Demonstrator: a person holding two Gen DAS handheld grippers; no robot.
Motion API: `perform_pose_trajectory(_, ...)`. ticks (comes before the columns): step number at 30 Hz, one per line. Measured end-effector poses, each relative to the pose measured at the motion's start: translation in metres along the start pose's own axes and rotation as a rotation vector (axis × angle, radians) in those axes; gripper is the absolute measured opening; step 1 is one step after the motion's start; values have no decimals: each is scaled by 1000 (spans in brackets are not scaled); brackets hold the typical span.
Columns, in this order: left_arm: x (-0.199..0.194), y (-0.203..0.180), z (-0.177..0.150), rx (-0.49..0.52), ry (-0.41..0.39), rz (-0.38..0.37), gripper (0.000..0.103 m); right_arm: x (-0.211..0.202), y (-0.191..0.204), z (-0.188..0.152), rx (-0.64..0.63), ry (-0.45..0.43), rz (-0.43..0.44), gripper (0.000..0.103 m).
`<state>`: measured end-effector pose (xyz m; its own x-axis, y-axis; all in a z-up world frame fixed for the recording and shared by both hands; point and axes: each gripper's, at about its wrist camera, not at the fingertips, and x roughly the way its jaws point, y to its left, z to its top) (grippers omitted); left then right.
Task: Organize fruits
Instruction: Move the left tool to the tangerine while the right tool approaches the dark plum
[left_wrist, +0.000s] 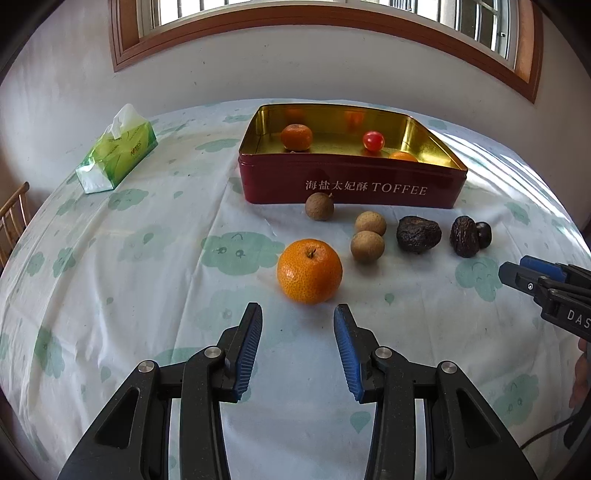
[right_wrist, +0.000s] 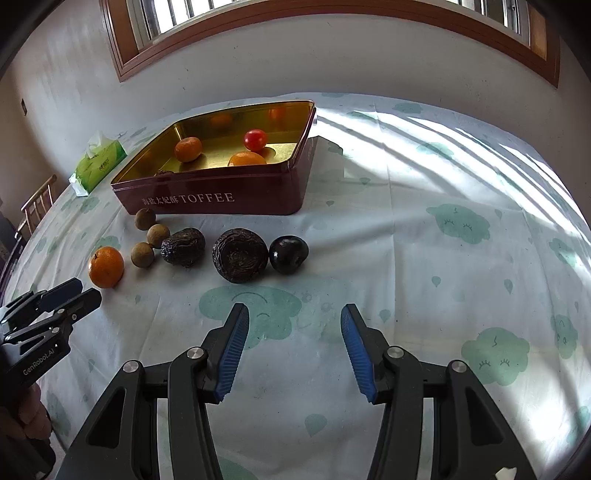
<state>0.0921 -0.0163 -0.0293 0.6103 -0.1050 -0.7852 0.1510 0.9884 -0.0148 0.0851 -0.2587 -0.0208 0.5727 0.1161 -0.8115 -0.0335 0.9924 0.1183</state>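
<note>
Left gripper (left_wrist: 298, 314), nearest the lens in the left wrist view: jaws apart, nothing between them, pointing down at the desk (left_wrist: 147, 314) toward the mandarin (left_wrist: 309, 271) just beyond the tips. The mandarin sits stem upward; it is round, with no long axis to report. Right gripper (right_wrist: 293, 314), nearest in the right wrist view: jaws likewise apart and empty, above bare cloth, aimed toward the two dark fruits ahead.

Beyond the mandarin, a loose row runs across the desk in front of the tin: two longans (left_wrist: 367, 246) touching, a third longan (left_wrist: 320, 206) closer to the tin, then a wrinkled dark fruit (left_wrist: 419, 235) whose long axis lies roughly along the row, a second wrinkled fruit (right_wrist: 240, 254) and a smooth dark fruit (right_wrist: 288, 254) touching it.

Farther back, the red toffee tin (left_wrist: 351, 184) stands open, its long side with the lettering facing the grippers. Inside lie a small mandarin (left_wrist: 296, 137), a cherry tomato (left_wrist: 373, 140) and another orange fruit (left_wrist: 403, 156) against the near wall. Farthest left, a green tissue pack (left_wrist: 116, 158).

The right wrist view alone shows a dark object (right_wrist: 164, 172) inside the tin's near left corner, and shows the second wrinkled fruit face-on and round; the left wrist view sees it edge-on.
</note>
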Motion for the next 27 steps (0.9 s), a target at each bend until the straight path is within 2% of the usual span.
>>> perform_pose_trajectory(9,6,4,-4,-20,7,1,42,11,-2,3,1,10,-4,49)
perform_pose_trajectory(18,11,1,-1,-19,-13,5,42,22,5,12,-44,-11,-45,47)
perform_pose_trajectory(27,17,1,5,-24,-16,-1,50,36,14,24,-89,-36,-72,46)
